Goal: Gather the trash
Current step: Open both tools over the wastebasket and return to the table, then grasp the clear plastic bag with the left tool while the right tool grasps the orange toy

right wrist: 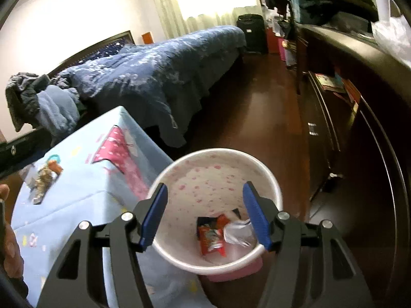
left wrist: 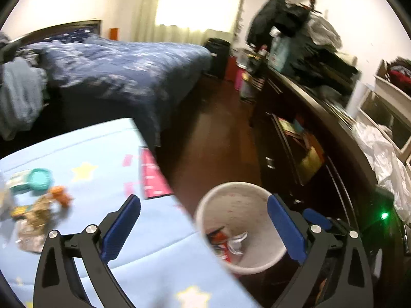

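The right gripper hangs over the bin at lower centre of its view, jaws spread wide with nothing between them; an orange wrapper and a clear plastic scrap lie inside the bin at the bottom. The left gripper is likewise agape and empty, low in its view, straddling the table's edge and the bin. More trash sits in a heap at lower left on the blue tablecloth, beside a teal lid. I judge a drop step is finishing; the next move calls for swinging back to that heap and closing on one piece.
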`<state>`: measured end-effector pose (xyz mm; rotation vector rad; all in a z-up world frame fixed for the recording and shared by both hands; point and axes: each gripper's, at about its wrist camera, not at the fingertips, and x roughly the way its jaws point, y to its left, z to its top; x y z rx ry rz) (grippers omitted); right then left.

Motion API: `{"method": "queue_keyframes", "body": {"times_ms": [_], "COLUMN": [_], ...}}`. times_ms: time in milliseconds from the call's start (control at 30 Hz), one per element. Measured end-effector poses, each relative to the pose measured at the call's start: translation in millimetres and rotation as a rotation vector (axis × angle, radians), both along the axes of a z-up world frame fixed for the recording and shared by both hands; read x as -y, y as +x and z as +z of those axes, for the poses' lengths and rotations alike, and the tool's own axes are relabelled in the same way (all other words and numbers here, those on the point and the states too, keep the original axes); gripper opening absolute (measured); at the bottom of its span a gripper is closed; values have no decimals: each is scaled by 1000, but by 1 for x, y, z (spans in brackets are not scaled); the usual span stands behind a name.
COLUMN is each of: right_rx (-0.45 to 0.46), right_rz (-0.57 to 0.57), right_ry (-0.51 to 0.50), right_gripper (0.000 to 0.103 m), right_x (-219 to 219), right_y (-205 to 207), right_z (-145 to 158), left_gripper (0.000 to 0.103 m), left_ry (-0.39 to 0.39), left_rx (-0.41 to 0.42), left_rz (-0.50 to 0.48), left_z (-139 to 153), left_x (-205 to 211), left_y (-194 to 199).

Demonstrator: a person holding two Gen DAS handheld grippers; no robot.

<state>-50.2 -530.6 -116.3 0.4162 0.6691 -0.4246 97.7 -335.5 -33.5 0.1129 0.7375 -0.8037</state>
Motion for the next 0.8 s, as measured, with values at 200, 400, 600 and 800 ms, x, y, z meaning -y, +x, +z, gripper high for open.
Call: {"method": "queue_keyframes", "body": {"times_ms": [200,400,600,800], "right_rx": [58,87,68,53], "right_rz": [119,290,424,492], "right_ry": [-38,-101,-114,-138], "right_gripper": [73,82,83,83], "right_x": [-51,-126,-185,-221], "right_y": [13,48,94,133], "right_z": [34,62,69,72], "left_gripper": [99,99,99,99], "left_ry": [22,42,67,123], "left_rx": [23,19,5,30], "left_rz": [192,398,544,589], "left_z": [3,-8,-23,-37], "left_x": [-85,-171,-227,-240], "left_y": [19,53,97,135]}}
